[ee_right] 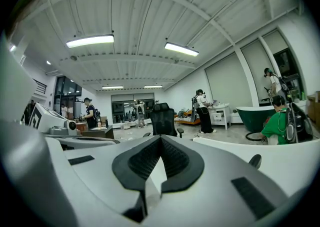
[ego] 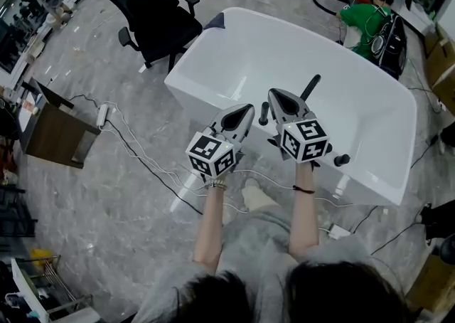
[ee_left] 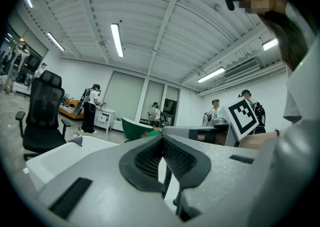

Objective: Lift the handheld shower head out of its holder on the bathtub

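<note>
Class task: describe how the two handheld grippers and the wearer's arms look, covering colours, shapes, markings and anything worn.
Both the left gripper and right gripper are light grey wedges with black ribbed pads. Each carries a white cube printed with black square markers. A dark band circles the right wrist.

Lower centre of the head view: a person in loose grey clothing (ego: 259, 243), a thin black band (ego: 304, 189) on the right wrist. Both hand-held tools, left gripper (ego: 247, 109) and right gripper (ego: 273, 94), are pale grey shells with black ribbed pads (ee_right: 142, 161), each topped by a white cube (ego: 211, 155) printed with black square markers.
</note>
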`<move>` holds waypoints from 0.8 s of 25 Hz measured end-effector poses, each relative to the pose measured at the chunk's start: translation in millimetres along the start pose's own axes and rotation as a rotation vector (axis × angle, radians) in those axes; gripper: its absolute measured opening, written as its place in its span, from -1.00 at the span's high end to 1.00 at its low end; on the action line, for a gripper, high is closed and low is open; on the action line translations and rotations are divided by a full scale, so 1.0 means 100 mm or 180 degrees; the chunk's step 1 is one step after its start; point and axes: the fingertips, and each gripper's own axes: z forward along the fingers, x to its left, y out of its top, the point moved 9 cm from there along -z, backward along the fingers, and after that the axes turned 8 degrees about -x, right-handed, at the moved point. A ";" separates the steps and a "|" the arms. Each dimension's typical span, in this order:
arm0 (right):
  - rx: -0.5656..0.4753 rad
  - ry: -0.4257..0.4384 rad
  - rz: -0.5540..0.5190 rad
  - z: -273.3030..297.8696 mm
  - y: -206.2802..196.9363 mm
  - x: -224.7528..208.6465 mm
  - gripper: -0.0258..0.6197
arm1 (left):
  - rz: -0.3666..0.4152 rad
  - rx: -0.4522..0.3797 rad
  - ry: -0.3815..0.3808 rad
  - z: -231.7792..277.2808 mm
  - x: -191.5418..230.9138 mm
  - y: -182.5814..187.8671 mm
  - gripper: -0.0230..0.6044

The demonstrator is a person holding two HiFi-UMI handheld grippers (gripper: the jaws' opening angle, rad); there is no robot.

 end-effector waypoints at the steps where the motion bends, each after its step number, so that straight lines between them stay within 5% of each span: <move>1: 0.0020 -0.0017 0.0019 0.05 -0.03 -0.05 0.92 | -0.0014 0.0017 -0.0009 0.05 0.05 -0.02 0.91; 11: 0.0198 -0.0233 0.0116 0.39 -0.26 -0.32 0.92 | -0.0241 0.0244 -0.0020 0.30 0.51 -0.29 0.91; 20: 0.0371 -0.0728 0.0161 0.22 -0.60 -0.23 0.92 | -0.0412 0.0537 -0.0261 0.29 0.59 -0.55 0.91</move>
